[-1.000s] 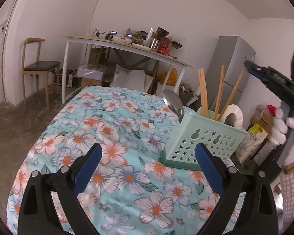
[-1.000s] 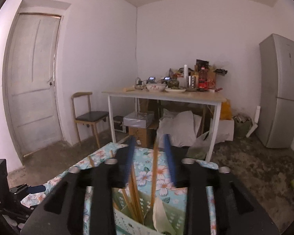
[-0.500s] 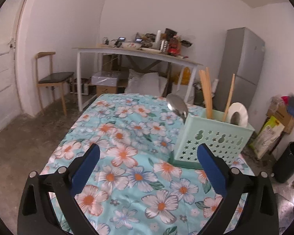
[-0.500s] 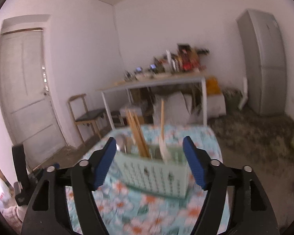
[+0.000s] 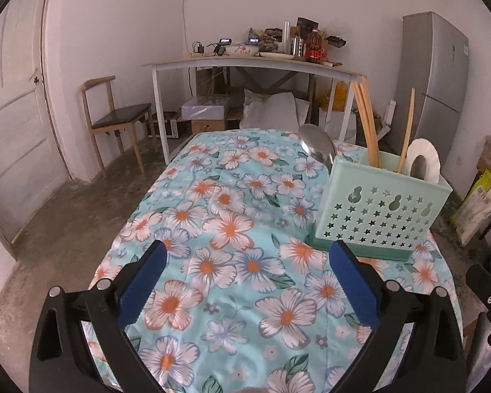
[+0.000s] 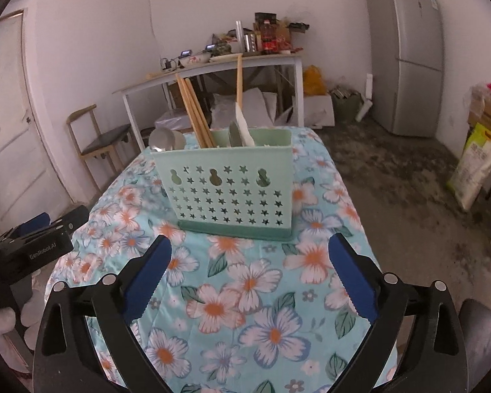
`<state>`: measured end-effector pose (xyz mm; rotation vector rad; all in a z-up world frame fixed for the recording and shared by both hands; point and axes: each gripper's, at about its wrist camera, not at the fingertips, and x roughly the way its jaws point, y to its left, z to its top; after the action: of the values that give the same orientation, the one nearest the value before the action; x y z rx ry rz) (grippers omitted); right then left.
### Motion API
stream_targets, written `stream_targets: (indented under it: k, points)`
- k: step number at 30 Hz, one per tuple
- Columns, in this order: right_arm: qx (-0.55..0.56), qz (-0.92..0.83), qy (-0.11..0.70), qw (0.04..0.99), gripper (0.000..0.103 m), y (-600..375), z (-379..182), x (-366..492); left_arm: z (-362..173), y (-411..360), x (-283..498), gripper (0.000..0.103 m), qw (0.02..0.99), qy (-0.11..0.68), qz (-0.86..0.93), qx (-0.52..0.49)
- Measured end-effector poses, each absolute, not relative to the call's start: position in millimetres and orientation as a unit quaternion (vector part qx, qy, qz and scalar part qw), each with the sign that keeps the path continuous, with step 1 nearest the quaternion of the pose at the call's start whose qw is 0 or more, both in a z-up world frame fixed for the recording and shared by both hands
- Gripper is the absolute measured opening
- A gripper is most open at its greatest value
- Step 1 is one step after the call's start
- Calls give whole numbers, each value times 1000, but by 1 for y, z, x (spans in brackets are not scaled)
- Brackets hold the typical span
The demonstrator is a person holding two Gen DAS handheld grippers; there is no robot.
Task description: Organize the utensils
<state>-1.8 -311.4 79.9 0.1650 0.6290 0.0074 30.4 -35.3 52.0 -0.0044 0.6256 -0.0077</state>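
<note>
While both tools hang above the near edge of the flowered surface (image 6: 271, 327), the left hand-held gripper (image 5: 245, 286) is spread wide with nothing between its blue pads, and the right hand-held gripper (image 6: 250, 281) is likewise spread wide and empty. Beyond the right one, at twelve o'clock, stands the mint-green utensil holder (image 6: 229, 193), upright on the cloth; in the left view it sits at about two o'clock. In the holder a bundle of wooden chopsticks (image 6: 194, 114) leans toward eleven o'clock, a single chopstick (image 6: 239, 85) stands nearly upright, a white spoon (image 5: 424, 163) shows beside it, and a metal spoon (image 5: 317, 145) pokes out at the holder's end. Farther off, a chair (image 5: 114, 121) stands at ten o'clock, a cluttered white table (image 5: 255, 65) at twelve, and a grey fridge (image 6: 406, 55) at two.
</note>
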Motion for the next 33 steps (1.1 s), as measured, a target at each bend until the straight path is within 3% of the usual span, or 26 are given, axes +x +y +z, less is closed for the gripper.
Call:
stream_targets:
  k: [33]
  points:
    - [63, -74, 322, 942, 93, -334, 73, -16, 49, -62, 27, 97, 949, 311, -23, 40]
